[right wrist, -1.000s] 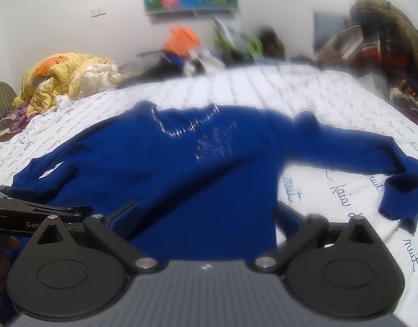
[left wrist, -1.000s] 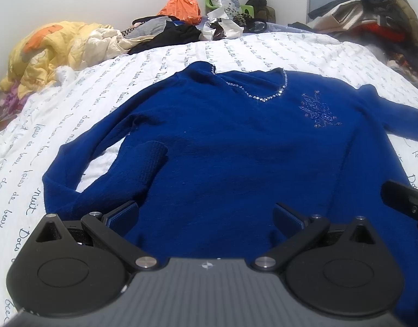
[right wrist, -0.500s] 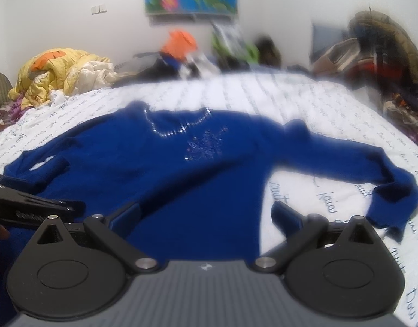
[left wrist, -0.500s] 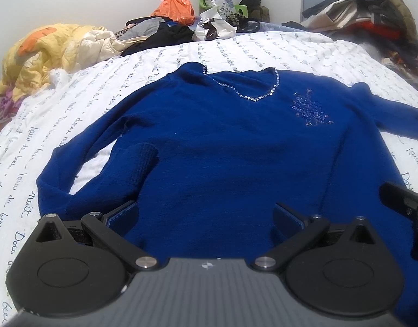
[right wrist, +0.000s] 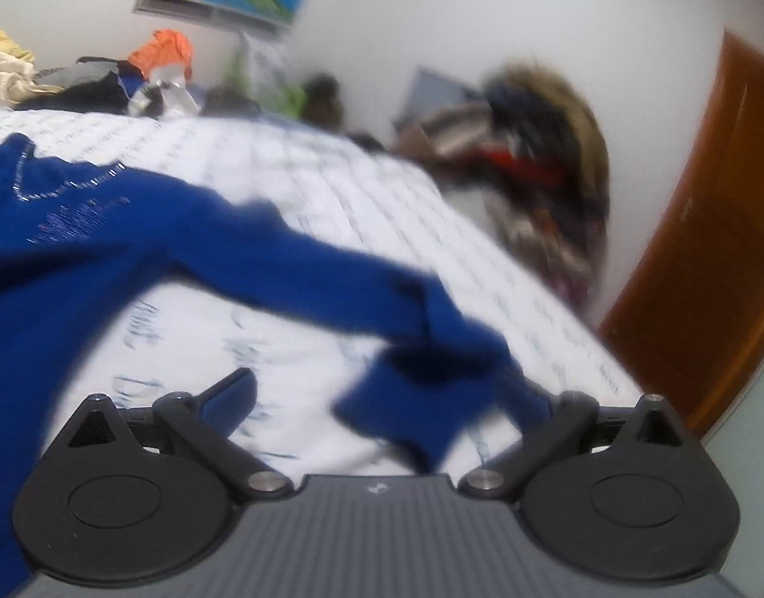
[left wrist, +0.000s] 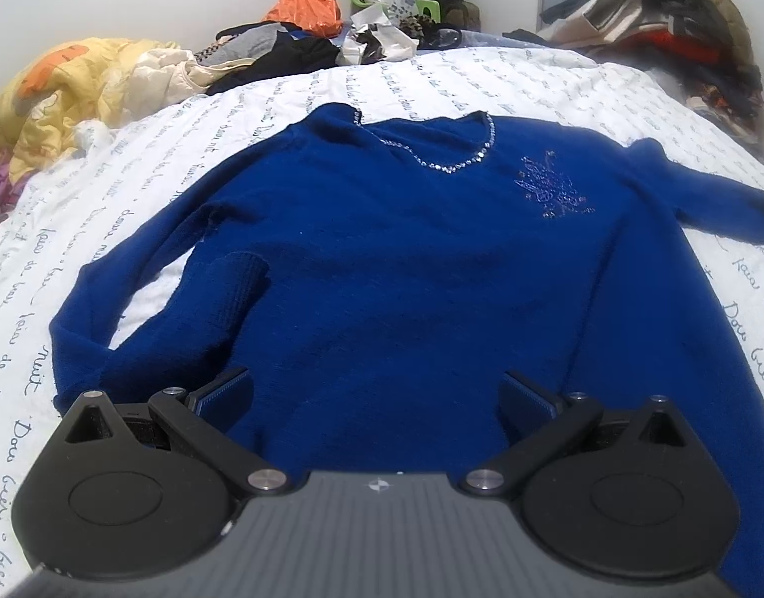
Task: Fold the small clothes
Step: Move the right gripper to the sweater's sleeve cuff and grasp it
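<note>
Sleeves first: sweater [left wrist: 407, 269] lies flat on bed [left wrist: 556, 79].
My right gripper [right wrist: 382, 398], released, nears cuff [right wrist: 422, 398] at 12 o'clock; left gripper [left wrist: 374, 393] hovers released over hem.

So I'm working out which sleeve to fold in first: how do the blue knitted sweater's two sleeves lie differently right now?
The left-side sleeve bends back, its cuff resting on the sweater's body. The right-side sleeve stretches outward over the white script-printed bedsheet, its cuff crumpled between the open right gripper's fingers. Both lie on the bed, unfolded.
</note>
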`<control>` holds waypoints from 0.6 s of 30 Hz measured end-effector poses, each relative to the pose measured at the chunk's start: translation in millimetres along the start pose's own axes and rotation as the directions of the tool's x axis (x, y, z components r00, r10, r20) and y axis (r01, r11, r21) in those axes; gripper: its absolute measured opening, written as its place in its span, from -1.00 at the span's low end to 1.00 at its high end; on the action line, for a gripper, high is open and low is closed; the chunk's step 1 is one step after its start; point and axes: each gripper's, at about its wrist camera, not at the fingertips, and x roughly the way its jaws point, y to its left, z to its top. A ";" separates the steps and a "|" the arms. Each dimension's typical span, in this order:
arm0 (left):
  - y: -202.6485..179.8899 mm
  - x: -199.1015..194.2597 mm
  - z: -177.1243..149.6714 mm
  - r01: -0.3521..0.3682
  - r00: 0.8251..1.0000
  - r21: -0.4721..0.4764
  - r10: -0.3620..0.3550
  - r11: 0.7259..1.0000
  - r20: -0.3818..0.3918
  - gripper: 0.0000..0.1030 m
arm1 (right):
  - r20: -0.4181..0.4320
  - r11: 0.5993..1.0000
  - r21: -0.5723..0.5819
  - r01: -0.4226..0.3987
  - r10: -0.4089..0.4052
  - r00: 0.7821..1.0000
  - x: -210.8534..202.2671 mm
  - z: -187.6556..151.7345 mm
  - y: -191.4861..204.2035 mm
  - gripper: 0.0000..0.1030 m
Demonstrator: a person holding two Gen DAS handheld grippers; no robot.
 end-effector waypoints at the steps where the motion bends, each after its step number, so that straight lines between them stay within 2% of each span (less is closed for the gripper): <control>1: -0.6 0.2 -0.1 -0.001 1.000 0.003 0.001 1.000 -0.001 1.00 | -0.015 1.000 0.011 -0.019 0.019 1.000 5.9 -1.7 -4.3 0.95; 3: -1.9 0.6 -0.2 -0.002 1.000 0.009 0.002 1.000 -0.002 1.00 | -0.043 0.998 0.023 -0.056 0.057 0.997 17.0 -4.3 -7.3 0.73; 8: -1.5 0.8 -0.2 -0.009 1.000 0.015 0.010 1.000 -0.006 1.00 | -0.073 0.988 0.086 -0.127 0.134 0.988 34.8 -8.1 -16.7 0.56; 10: -0.8 1.7 0.1 -0.015 1.000 0.013 0.015 1.000 -0.008 1.00 | -0.076 0.981 0.127 -0.148 0.158 0.984 38.3 -6.7 -24.5 0.20; 13: 0.2 3.3 0.1 -0.015 1.000 0.009 0.015 1.000 -0.015 1.00 | -0.080 0.972 0.174 -0.159 0.175 0.981 43.1 -3.6 -36.4 -0.45; 14: 0.1 3.6 -0.1 -0.016 1.000 0.010 0.016 1.000 -0.016 1.00 | -0.080 0.971 0.184 -0.153 0.170 0.982 44.0 -2.2 -40.5 -0.73; 15: -0.1 3.8 -0.4 -0.019 1.000 0.013 0.019 1.000 -0.018 1.00 | -0.072 0.967 0.208 -0.149 0.167 0.983 43.8 -1.3 -45.9 -0.83; 18: -0.5 4.1 -0.2 -0.023 1.000 0.020 0.023 1.000 -0.020 1.00 | -0.041 0.936 0.300 -0.182 0.203 0.978 43.5 2.9 -69.6 -0.83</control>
